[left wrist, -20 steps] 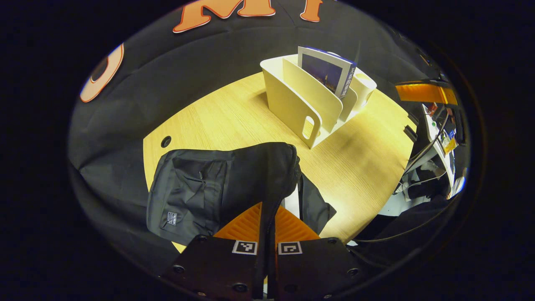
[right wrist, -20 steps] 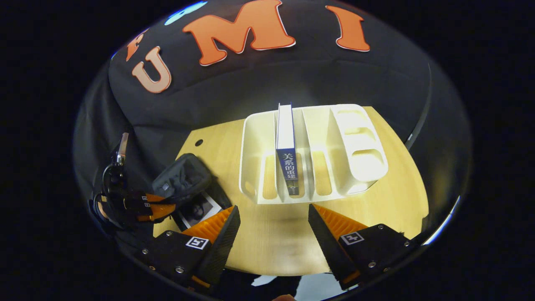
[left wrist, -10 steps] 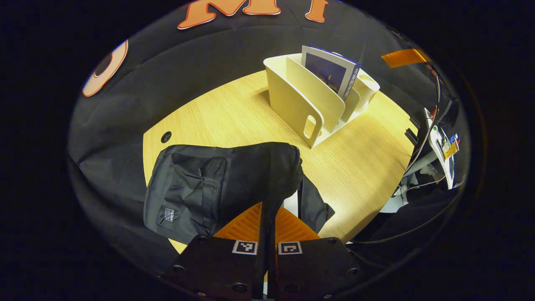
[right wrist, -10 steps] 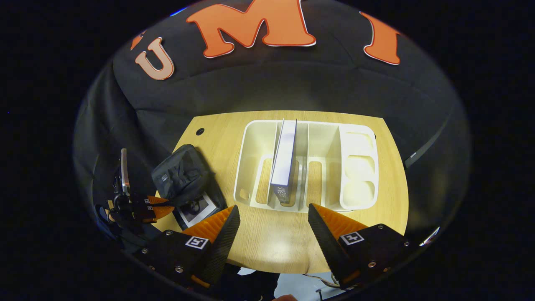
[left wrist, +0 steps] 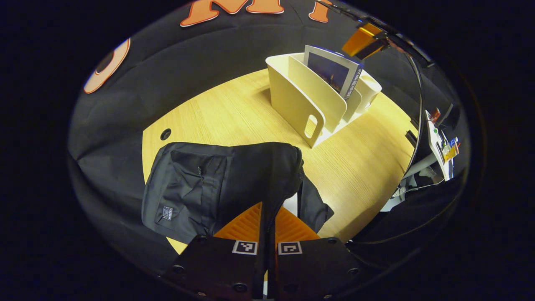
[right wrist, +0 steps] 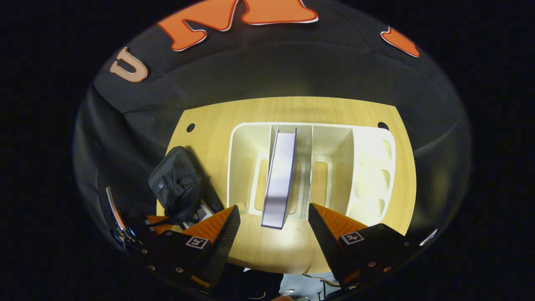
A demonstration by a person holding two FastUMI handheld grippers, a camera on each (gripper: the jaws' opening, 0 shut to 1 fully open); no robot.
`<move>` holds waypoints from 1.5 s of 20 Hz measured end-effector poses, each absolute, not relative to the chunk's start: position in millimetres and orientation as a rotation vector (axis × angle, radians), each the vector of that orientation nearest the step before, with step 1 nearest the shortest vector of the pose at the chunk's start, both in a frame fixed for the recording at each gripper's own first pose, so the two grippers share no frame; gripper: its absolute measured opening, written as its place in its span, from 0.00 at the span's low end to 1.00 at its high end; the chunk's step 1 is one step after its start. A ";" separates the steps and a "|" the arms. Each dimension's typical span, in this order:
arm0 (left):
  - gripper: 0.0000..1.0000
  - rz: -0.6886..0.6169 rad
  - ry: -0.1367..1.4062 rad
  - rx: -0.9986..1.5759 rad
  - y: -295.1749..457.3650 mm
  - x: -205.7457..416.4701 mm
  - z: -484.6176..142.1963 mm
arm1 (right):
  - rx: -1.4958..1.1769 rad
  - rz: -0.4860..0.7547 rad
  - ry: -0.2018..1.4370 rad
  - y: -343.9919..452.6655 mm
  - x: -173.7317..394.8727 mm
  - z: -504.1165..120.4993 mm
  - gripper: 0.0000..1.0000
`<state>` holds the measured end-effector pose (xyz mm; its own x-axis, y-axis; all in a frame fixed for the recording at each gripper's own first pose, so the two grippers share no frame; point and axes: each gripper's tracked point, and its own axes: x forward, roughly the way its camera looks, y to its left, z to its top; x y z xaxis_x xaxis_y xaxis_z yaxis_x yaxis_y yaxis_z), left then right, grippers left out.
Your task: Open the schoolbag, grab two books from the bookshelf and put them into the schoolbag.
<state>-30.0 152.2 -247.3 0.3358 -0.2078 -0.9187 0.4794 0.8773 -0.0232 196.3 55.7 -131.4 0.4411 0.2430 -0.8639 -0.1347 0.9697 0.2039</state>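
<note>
The black schoolbag (left wrist: 209, 184) lies on the wooden table (left wrist: 234, 113). My left gripper (left wrist: 267, 207) is shut on the raised edge of its opening, and a pale sliver of a book (left wrist: 290, 202) shows inside. A cream bookshelf (left wrist: 292, 96) holds one upright book (left wrist: 330, 71), with my right gripper (left wrist: 361, 39) hovering above it. In the right gripper view I look straight down on that book (right wrist: 280, 175) in the second slot of the bookshelf (right wrist: 372, 167). My right gripper (right wrist: 273, 211) is open above its near end. The schoolbag (right wrist: 175, 184) and left gripper (right wrist: 156, 221) sit at lower left.
Cable holes (right wrist: 190, 127) (right wrist: 383, 125) mark the table's far corners. Off the table's right side stands equipment with cables (left wrist: 439, 142). The shelf's other slots hold nothing. Bare wood lies between bag and shelf.
My right gripper has moved up and over the bookshelf, so the book is now seen from directly above between its fingers. The left gripper keeps holding the bag's edge.
</note>
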 end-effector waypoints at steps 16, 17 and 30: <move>0.04 -0.460 1.148 0.238 155.6 -27.7 -244.8 | 0.019 0.128 1.233 60.7 247.0 -186.3 0.83; 0.04 -0.462 1.147 0.238 156.7 -28.2 -245.1 | 0.021 0.118 1.236 60.1 248.2 -189.5 0.69; 0.04 -0.476 1.129 0.215 159.4 -29.4 -241.9 | 0.023 0.027 1.247 44.5 235.4 -184.3 0.38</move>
